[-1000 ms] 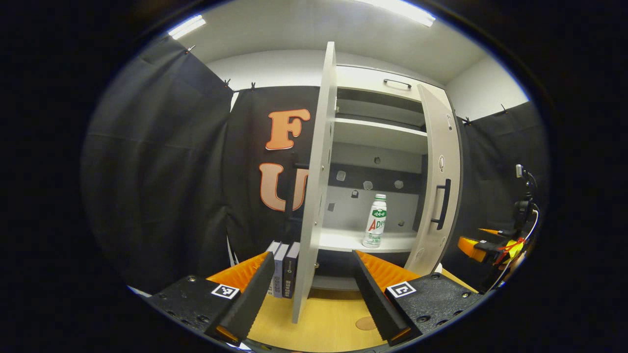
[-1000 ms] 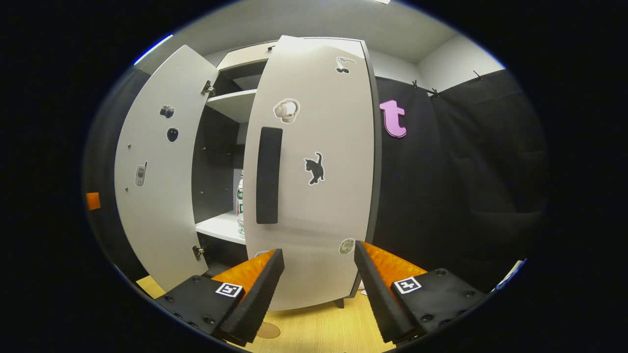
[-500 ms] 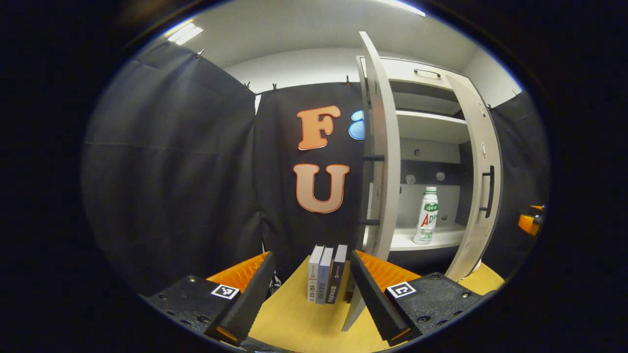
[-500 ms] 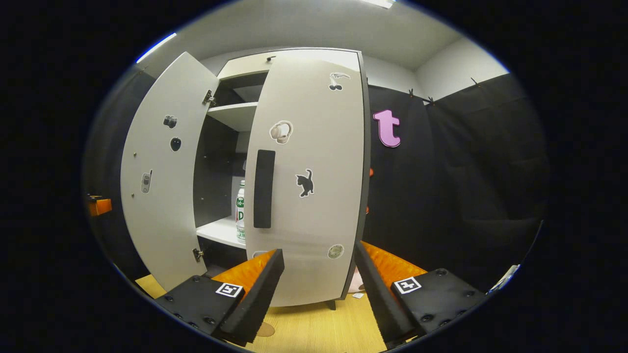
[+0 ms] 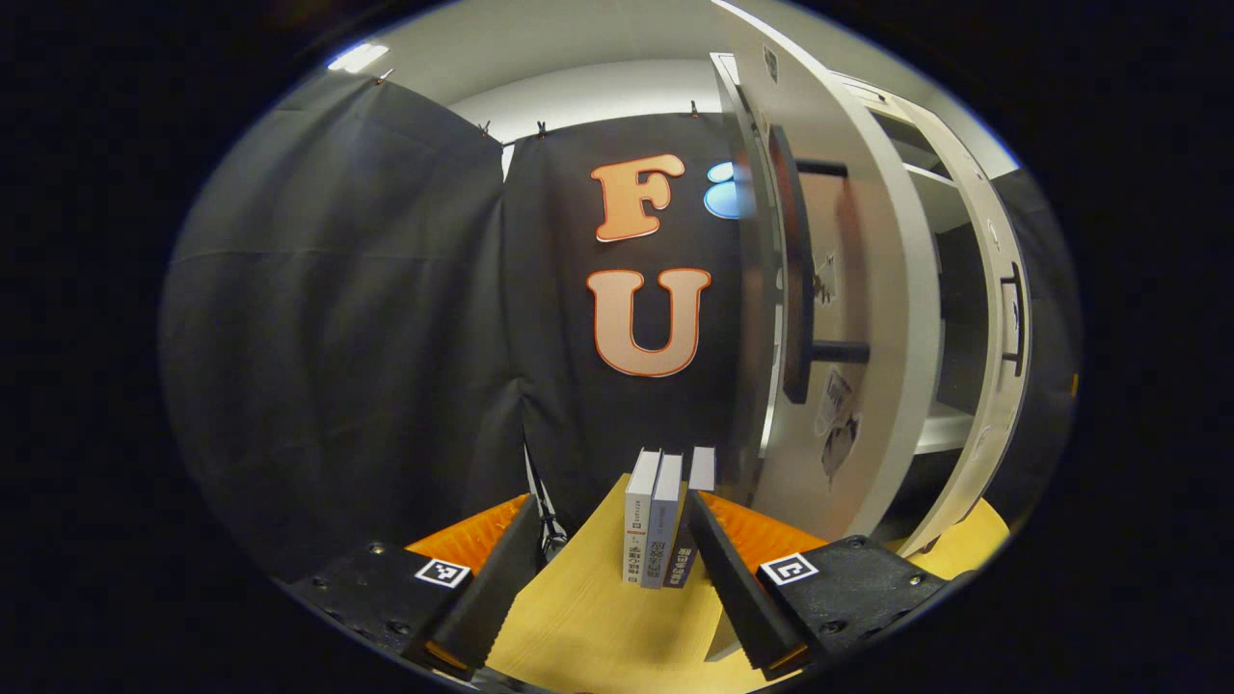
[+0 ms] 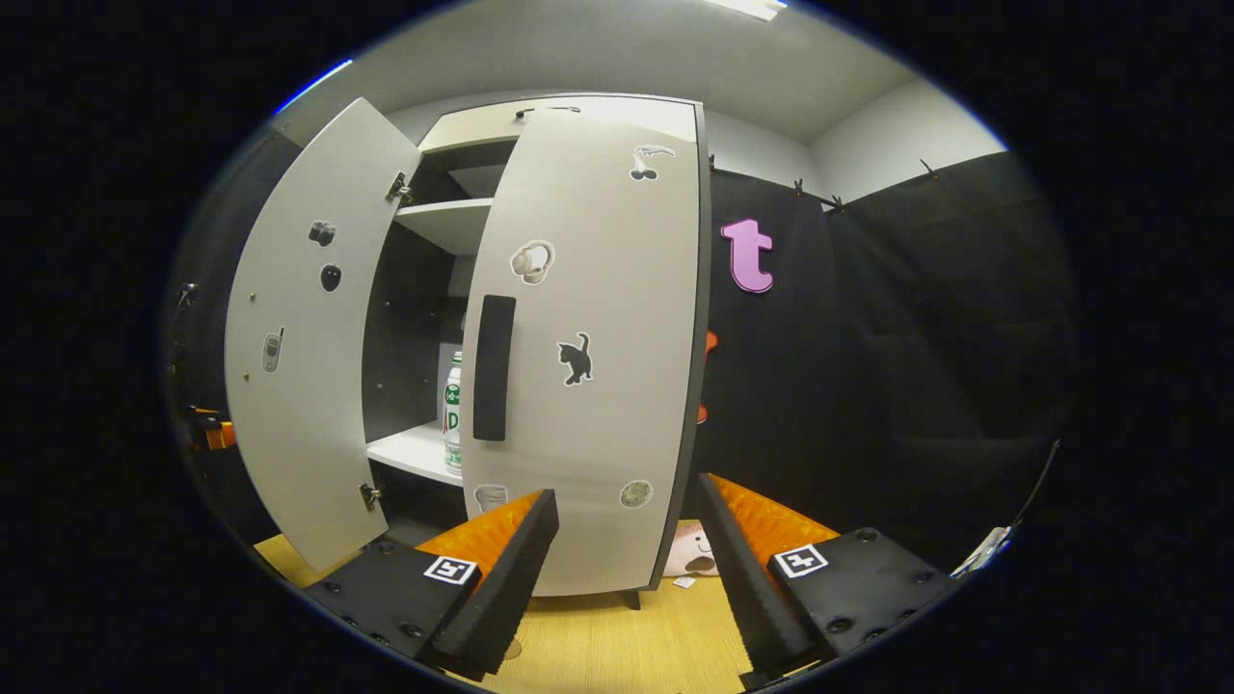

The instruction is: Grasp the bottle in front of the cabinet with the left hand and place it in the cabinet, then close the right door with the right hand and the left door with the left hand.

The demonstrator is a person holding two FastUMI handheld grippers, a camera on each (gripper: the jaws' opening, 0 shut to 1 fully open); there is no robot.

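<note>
In the left gripper view the wide-open, empty left gripper faces three upright books on the wooden desk beside the white cabinet's left door; in the right gripper view the equally spread, empty right gripper faces the nearly closed right door, with the white plastic bottle upright at the front edge of the cabinet's lower white shelf.

The bottle stands on a shelf in the cabinet, behind the right door. The left door hangs open to its left. Three books stand on the table just left of that door.
</note>
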